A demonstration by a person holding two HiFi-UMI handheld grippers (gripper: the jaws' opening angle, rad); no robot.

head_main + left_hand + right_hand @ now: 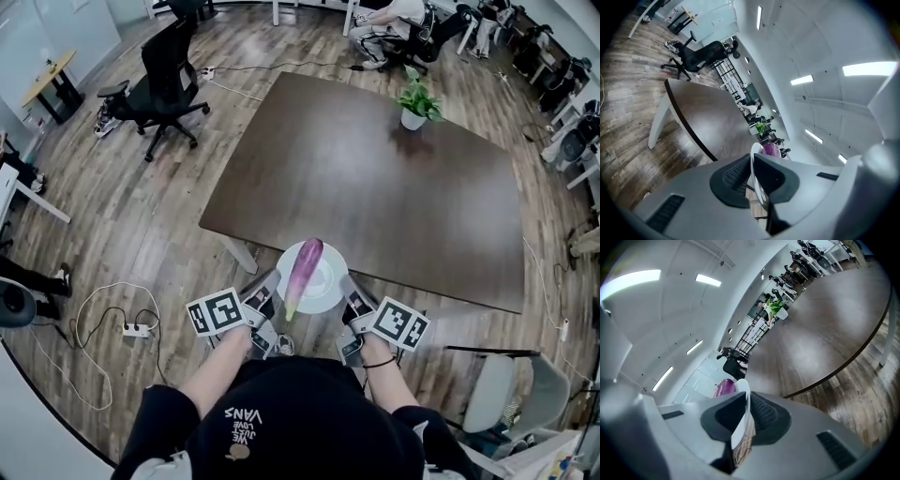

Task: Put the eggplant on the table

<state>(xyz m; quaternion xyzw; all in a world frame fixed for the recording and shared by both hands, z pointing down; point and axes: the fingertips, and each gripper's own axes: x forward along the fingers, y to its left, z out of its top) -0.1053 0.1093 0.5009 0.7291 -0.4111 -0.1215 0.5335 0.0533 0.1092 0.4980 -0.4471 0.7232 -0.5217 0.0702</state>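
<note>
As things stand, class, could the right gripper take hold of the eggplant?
Probably not yet. The right gripper is shut on the plate, as is the left gripper; the eggplant lies on that plate, so letting go would leave it held at one side.

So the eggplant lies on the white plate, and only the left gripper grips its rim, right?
No, both do. The right gripper view shows the right gripper also shut on the rim of the plate; the left gripper holds the opposite side, with the eggplant lying on the plate.
</note>
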